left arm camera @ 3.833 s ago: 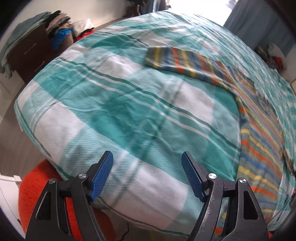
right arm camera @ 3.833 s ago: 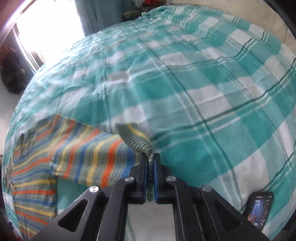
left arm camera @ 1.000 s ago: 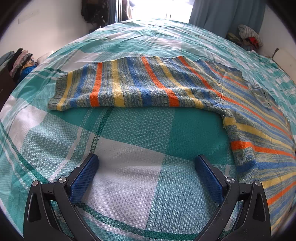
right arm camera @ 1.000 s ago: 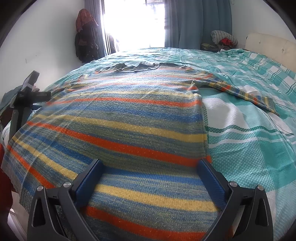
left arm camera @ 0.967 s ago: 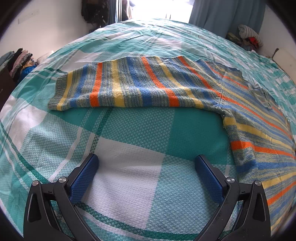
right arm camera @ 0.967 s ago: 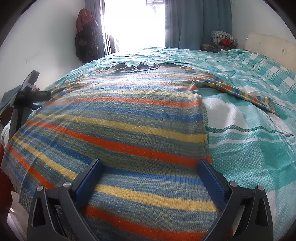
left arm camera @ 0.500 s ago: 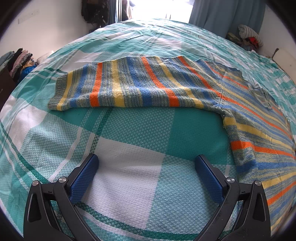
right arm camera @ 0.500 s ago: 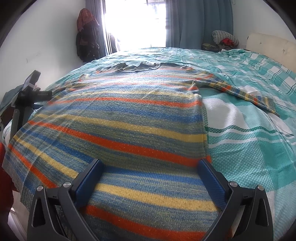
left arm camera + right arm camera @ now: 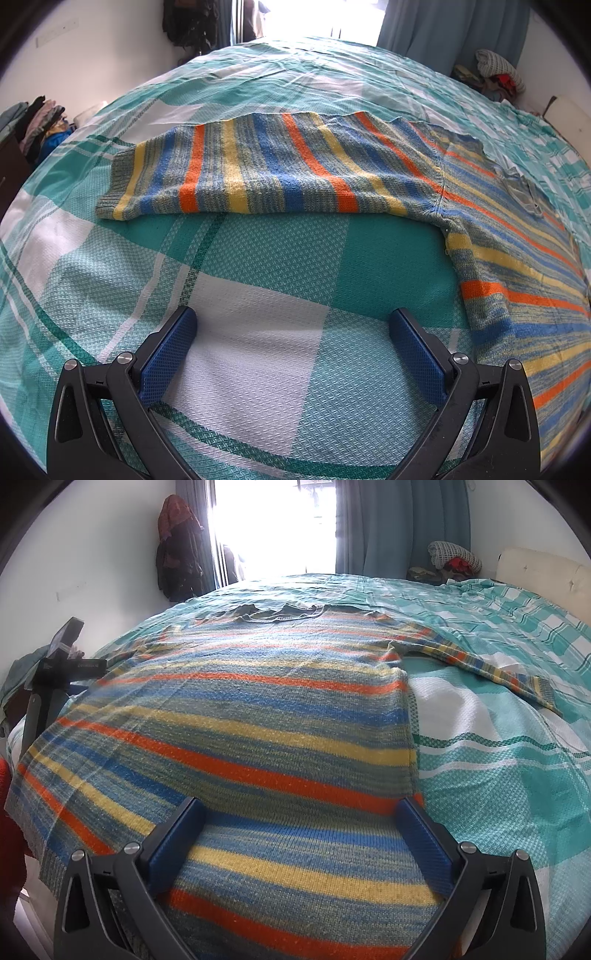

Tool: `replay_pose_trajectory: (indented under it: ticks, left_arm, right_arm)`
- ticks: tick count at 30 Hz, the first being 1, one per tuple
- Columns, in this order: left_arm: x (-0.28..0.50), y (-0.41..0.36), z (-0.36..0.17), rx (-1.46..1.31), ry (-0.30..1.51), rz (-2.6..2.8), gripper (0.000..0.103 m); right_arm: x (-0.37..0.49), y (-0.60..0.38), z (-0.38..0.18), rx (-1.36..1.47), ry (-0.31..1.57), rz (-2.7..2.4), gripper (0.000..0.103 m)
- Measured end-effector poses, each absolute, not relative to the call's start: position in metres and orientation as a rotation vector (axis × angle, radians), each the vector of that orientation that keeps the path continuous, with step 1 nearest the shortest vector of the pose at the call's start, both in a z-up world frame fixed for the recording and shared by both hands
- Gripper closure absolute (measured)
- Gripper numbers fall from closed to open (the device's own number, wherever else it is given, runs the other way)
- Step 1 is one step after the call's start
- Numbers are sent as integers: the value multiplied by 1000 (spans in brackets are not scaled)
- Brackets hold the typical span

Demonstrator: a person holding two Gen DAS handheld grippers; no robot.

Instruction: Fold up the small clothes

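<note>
Lying flat on the checked bedspread (image 9: 258, 350), one striped sweater (image 9: 258, 709) is seen spread face up, and no fold is yet made in it. Both sleeves are laid out to the sides: one sleeve (image 9: 240, 166) is stretched across the left wrist view, the other sleeve (image 9: 491, 668) runs off to the right in the right wrist view. The spreading stage is judged done; the folding proper is judged still ahead, sleeves first most likely, then the body.

The left gripper (image 9: 291, 350) is held with its jaws wide apart over bare bedspread, just short of the sleeve, nothing gripped. The right gripper (image 9: 303, 838) is likewise spread wide, poised low over the hem end of the sweater, nothing pinched between its pads.

Counted up: one sweater, two sleeves, two grippers. A tripod (image 9: 48, 686) with a phone is seen at the bed's left edge, and one pile of clothes (image 9: 40, 122) is glimpsed on a dresser beyond the bed; whether those are waiting to be folded cannot be told.
</note>
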State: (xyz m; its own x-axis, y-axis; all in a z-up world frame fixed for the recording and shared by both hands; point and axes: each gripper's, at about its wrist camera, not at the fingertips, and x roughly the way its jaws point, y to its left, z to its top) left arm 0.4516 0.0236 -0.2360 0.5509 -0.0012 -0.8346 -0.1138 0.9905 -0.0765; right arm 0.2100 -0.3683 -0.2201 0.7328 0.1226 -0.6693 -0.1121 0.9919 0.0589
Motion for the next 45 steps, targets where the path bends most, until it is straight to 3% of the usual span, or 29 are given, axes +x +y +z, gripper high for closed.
replay_pose_trajectory:
  ticks: [45]
  left_arm:
    - [452,24,-236,-127,986,67,0]
  right_arm:
    - [207,-367,-221,23,732,125,0]
